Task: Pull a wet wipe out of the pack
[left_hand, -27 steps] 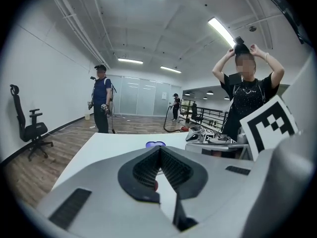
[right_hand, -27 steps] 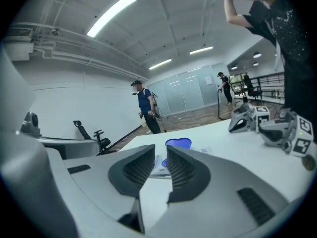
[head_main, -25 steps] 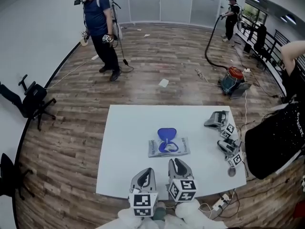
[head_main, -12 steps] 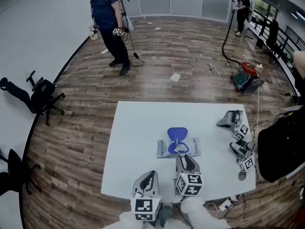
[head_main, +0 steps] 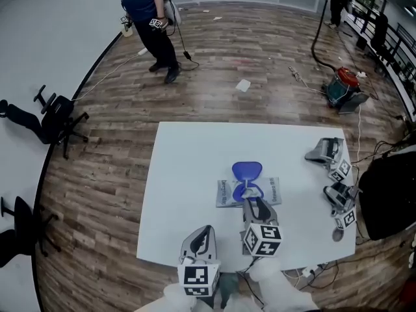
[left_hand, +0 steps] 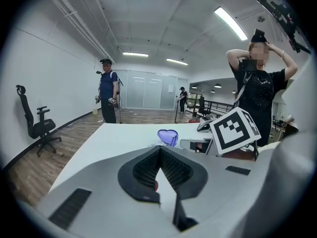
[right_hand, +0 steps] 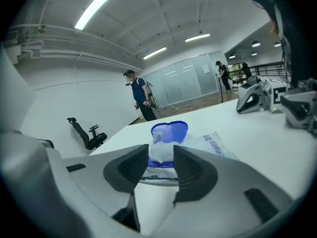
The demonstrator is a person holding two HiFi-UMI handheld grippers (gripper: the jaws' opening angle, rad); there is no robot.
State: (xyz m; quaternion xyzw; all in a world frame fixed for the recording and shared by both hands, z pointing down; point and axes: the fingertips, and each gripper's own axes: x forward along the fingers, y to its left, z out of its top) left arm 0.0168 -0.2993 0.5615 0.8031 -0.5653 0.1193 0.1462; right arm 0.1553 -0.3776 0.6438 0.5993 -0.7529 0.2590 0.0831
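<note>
The wet wipe pack [head_main: 224, 192] lies flat in the middle of the white table [head_main: 188, 161], its blue lid [head_main: 247, 170] flipped up. In the right gripper view a white wipe tuft [right_hand: 162, 151] sticks up out of the pack's opening below the lid [right_hand: 169, 130]. My right gripper [head_main: 255, 203] is at the pack's near edge, its jaws opening with the tuft in the gap between them [right_hand: 161, 160]. My left gripper [head_main: 203, 233] hangs back near the table's front edge, to the left, its tips [left_hand: 160, 150] together and empty.
Two spare grippers [head_main: 323, 151] [head_main: 338, 197] lie at the table's right edge, beside a person in black [head_main: 390, 200]. On the wooden floor beyond are a standing person [head_main: 146, 18], a vacuum cleaner [head_main: 344, 86] and a tipped office chair [head_main: 52, 112].
My right gripper has moved forward and down to the pack's near edge. The left gripper has sunk a little near the front edge.
</note>
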